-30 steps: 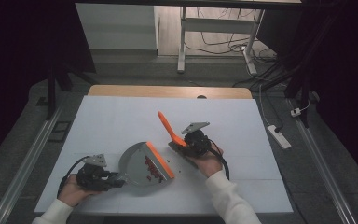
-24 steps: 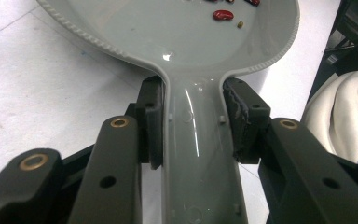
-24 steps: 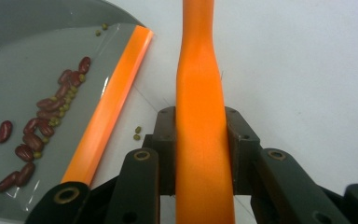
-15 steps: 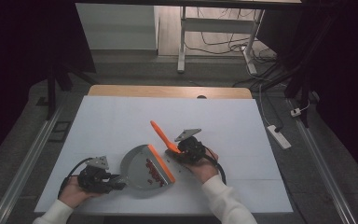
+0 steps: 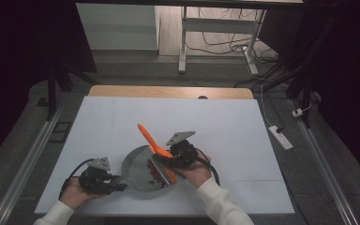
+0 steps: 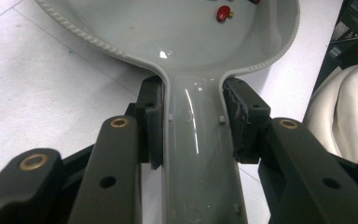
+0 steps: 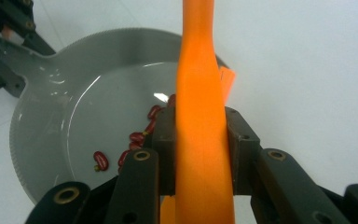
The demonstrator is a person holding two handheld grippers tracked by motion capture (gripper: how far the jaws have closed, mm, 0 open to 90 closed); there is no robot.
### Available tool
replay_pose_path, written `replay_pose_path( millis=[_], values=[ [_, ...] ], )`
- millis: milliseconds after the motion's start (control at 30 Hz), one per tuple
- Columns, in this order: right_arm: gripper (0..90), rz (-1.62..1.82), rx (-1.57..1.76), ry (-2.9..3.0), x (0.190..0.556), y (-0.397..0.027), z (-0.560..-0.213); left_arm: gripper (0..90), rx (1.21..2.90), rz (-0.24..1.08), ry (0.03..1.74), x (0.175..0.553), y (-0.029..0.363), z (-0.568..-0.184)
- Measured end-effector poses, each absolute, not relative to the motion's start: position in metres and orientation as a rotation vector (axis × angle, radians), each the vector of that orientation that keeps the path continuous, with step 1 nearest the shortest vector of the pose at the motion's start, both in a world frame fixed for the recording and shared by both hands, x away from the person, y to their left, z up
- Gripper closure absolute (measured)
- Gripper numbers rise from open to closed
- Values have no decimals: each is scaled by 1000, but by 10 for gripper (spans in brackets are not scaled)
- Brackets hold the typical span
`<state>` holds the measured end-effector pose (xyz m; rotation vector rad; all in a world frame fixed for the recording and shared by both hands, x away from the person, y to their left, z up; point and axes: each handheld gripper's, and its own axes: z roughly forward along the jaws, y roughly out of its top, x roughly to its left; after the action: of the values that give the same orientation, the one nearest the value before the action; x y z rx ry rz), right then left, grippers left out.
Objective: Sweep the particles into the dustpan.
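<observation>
- The left tool (image 5: 117, 182) is clamped on the handle of the grey dustpan (image 5: 138, 174), which lies flat on the white tabletop (image 5: 225, 122).
- The right tool (image 5: 171, 157) is closed on the orange brush (image 5: 151, 140), whose head rests over the dustpan's right edge.
- Red beans (image 7: 135, 140) already lie inside the dustpan; no loose beans show beside it, so sweeping looks nearly finished, with emptying probably left.
- Beyond the tabletop: dim floor, cables, a desk frame.
</observation>
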<state>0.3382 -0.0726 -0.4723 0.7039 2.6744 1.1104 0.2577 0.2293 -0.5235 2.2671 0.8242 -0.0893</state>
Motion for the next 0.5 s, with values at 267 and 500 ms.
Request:
replay_pose_path(
  millis=[267, 500],
  values=[
    [702, 1110, 764, 2625, 342, -91, -469, 615, 2265, -92, 825, 258, 229, -524],
    [702, 1077, 785, 2586, 341, -103, -467, 615, 2266, -90, 824, 258, 229, -524]
  ],
)
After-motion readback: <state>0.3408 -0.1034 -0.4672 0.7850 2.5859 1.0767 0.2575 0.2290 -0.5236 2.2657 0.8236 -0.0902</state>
